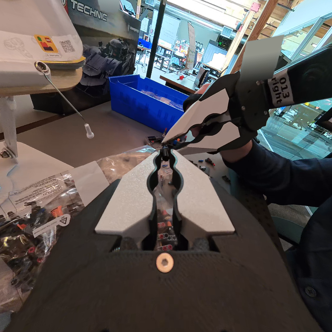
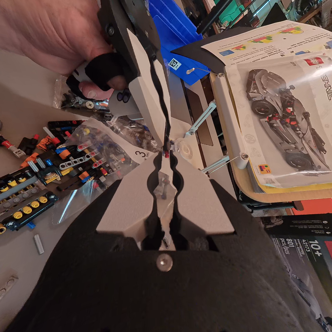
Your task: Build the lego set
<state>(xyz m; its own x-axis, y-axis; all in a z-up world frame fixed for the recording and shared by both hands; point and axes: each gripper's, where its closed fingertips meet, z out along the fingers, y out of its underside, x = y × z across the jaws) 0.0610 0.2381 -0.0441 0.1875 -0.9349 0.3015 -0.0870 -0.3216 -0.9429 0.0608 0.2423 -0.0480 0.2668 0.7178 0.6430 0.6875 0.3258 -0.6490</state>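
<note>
My left gripper [image 1: 165, 152] is shut on a small black lego piece [image 1: 165, 156] at its fingertips, above a clear bag of parts [image 1: 45, 215]. My right gripper [image 1: 168, 143] comes in from the right and meets it tip to tip. In the right wrist view my right gripper [image 2: 166, 156] is shut on a small red and blue pin piece [image 2: 166, 154]. The left gripper [image 2: 166, 142] reaches down from above and touches that piece. A partly built black, grey and yellow assembly [image 2: 27, 201] lies on the table at the left.
Loose pieces [image 2: 53, 143] and opened numbered bags [image 2: 111, 143] lie across the table. An instruction booklet [image 2: 287, 116] sits on a white stand at the right. A blue bin [image 1: 143, 100] and the lego box [image 1: 107, 45] stand behind. A person's sleeve [image 1: 269, 176] is at the right. Less than 4 cm separates the two grippers' tips.
</note>
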